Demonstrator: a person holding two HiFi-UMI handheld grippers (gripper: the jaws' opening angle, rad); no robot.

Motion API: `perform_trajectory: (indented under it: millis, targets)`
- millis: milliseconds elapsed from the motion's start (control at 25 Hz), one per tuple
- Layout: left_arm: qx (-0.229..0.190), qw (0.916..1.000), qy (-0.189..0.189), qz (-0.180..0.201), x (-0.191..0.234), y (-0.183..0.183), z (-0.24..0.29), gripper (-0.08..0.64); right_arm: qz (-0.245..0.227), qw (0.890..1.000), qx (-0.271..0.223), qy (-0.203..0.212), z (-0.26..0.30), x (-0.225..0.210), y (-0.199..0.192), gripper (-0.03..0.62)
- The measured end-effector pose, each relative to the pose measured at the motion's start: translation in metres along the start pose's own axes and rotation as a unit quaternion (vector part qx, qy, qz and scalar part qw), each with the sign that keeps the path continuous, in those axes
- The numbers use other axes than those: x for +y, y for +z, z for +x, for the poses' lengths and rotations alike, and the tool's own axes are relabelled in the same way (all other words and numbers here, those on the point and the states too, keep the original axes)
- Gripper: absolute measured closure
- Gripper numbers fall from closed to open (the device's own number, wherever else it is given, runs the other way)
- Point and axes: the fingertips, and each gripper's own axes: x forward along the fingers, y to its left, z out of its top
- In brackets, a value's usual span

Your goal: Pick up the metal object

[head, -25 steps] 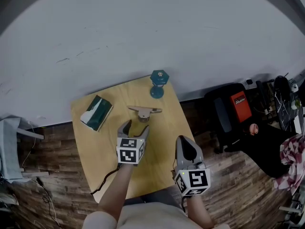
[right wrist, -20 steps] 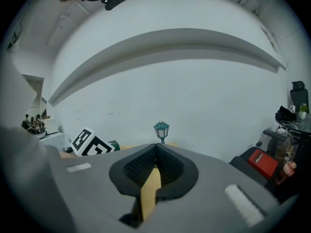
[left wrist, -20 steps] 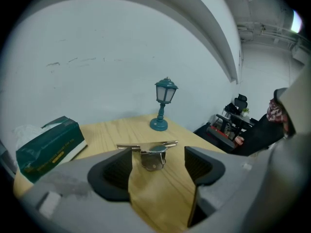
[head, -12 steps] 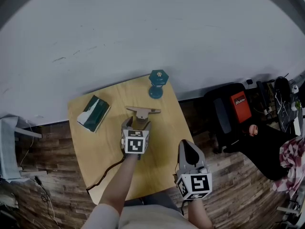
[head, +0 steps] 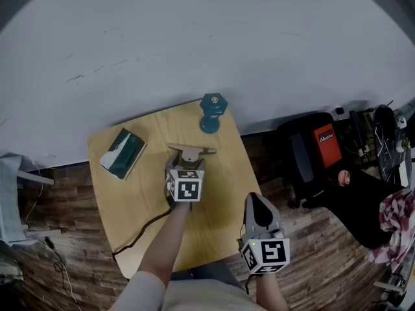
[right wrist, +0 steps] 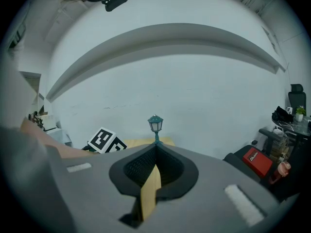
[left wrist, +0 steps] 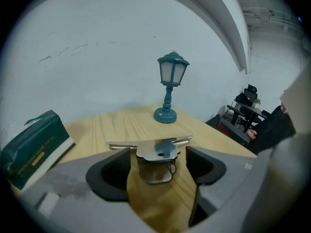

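The metal object (head: 190, 151), a flat silvery bracket with a folded tab, lies on the wooden table (head: 130, 203) toward its far side. My left gripper (head: 187, 164) is right behind it, jaws opening. In the left gripper view the bracket (left wrist: 156, 152) sits at the mouth of the left gripper (left wrist: 158, 155), its tab between the two dark pads, which stand apart from it. My right gripper (head: 258, 201) hovers near the table's right front edge, shut and empty; in its own view the right gripper (right wrist: 155, 148) has its pads meeting at the tip.
A teal lantern-shaped lamp (head: 213, 112) stands at the table's far edge. A dark green box (head: 122, 152) lies at the far left. A black cable (head: 139, 232) trails off the front edge. A black chair (head: 318, 151) stands right of the table, beside clutter.
My left gripper has moved forward across the table up to the bracket, and its jaws have spread a little. The right gripper has drifted slightly nearer me.
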Motion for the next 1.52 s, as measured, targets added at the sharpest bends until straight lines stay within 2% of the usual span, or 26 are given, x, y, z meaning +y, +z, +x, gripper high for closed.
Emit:
perform_trajectory:
  millis: [400, 480, 600, 800, 920, 1200, 1520]
  targets:
    - [0.02, 0.9992, 0.024, -0.024, 0.005, -0.001, 0.021, 0.199, 0.006, 1.0, 0.007, -0.013, 0.0, -0.015, -0.006, 0.591]
    - [0.021, 0.9988, 0.038, -0.022, 0.008, -0.002, 0.021, 0.236, 0.008, 1.0, 0.008, -0.015, 0.001, -0.017, -0.008, 0.591]
    - [0.02, 0.9987, 0.042, -0.019, 0.009, -0.002, 0.02, 0.249, 0.007, 1.0, 0.01, -0.014, 0.003, -0.017, -0.008, 0.591]
    - [0.025, 0.9994, 0.023, 0.005, 0.004, -0.004, 0.016, 0.255, 0.006, 1.0, 0.008, -0.006, 0.007, -0.01, -0.004, 0.591]
    - [0.02, 0.9998, 0.004, 0.003, 0.0, -0.003, 0.006, 0.255, 0.003, 1.0, 0.003, 0.001, 0.01, -0.003, 0.0, 0.591]
    - [-0.015, 0.9988, -0.04, 0.024, -0.009, 0.007, -0.034, 0.256, -0.006, 1.0, -0.011, 0.013, 0.017, 0.018, 0.013, 0.591]
    - [-0.069, 0.9951, -0.058, 0.041, 0.002, 0.025, -0.098, 0.256, -0.015, 0.999, -0.024, 0.016, 0.015, 0.05, 0.026, 0.591]
